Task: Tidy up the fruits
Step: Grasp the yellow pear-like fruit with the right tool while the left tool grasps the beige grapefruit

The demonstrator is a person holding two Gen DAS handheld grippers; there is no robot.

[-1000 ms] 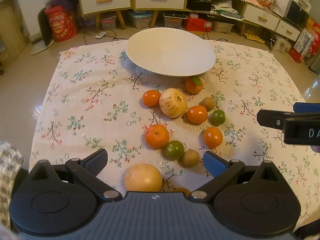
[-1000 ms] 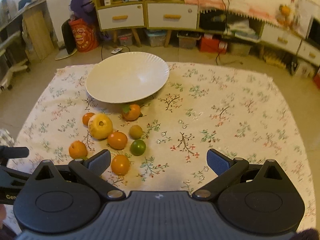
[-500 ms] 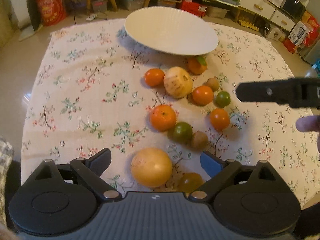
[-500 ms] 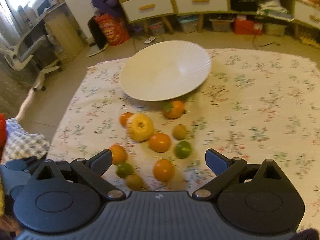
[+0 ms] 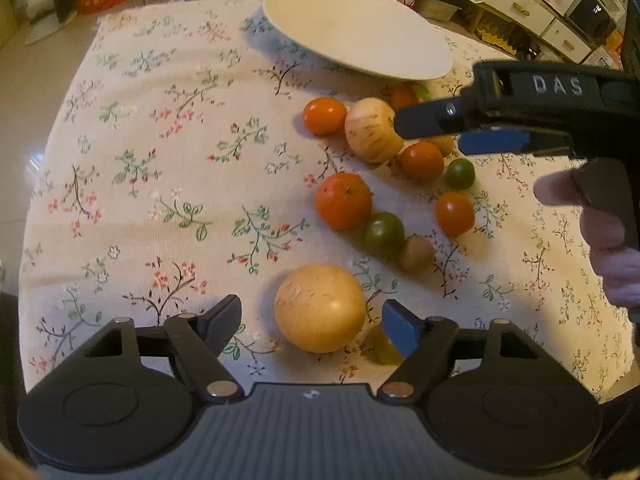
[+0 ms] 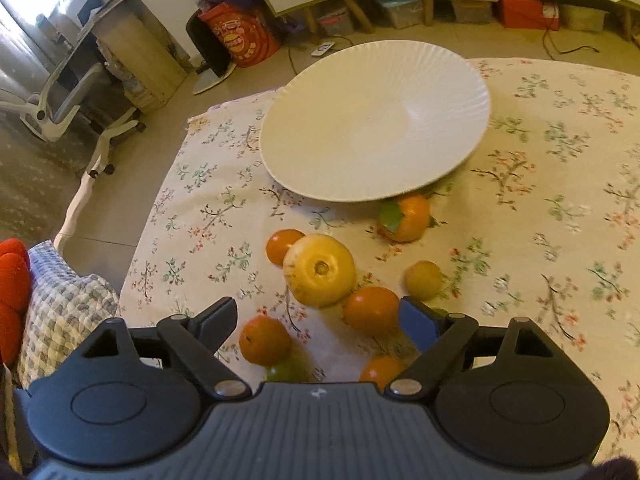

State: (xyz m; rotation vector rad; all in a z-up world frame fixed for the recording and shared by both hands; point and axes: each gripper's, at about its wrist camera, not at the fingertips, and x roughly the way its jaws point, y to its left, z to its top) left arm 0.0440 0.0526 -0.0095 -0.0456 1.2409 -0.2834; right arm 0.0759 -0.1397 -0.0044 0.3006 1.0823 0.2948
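A large white plate [image 5: 356,32] stands at the far side of the floral cloth [image 5: 160,160], also in the right wrist view [image 6: 372,124]. Several fruits lie in front of it. My left gripper [image 5: 312,320] is open, its fingers on either side of a large pale yellow fruit [image 5: 320,308]. My right gripper [image 6: 316,318] is open above the cluster, over a yellow fruit [image 6: 320,270] and an orange tomato [image 6: 370,308]. It also shows in the left wrist view [image 5: 432,132]. An orange [image 5: 344,200], green tomatoes [image 5: 384,234] and a kiwi [image 5: 417,253] lie between.
A persimmon with a leaf [image 6: 404,218] sits tucked under the plate's rim. Drawers and storage boxes [image 6: 400,12] line the far wall. An office chair [image 6: 60,108] stands to the left of the table. The cloth's left half [image 5: 120,140] carries no fruit.
My left gripper has moved forward and down so the large yellow fruit sits between its fingers. My right gripper has swung left and forward over the fruit cluster.
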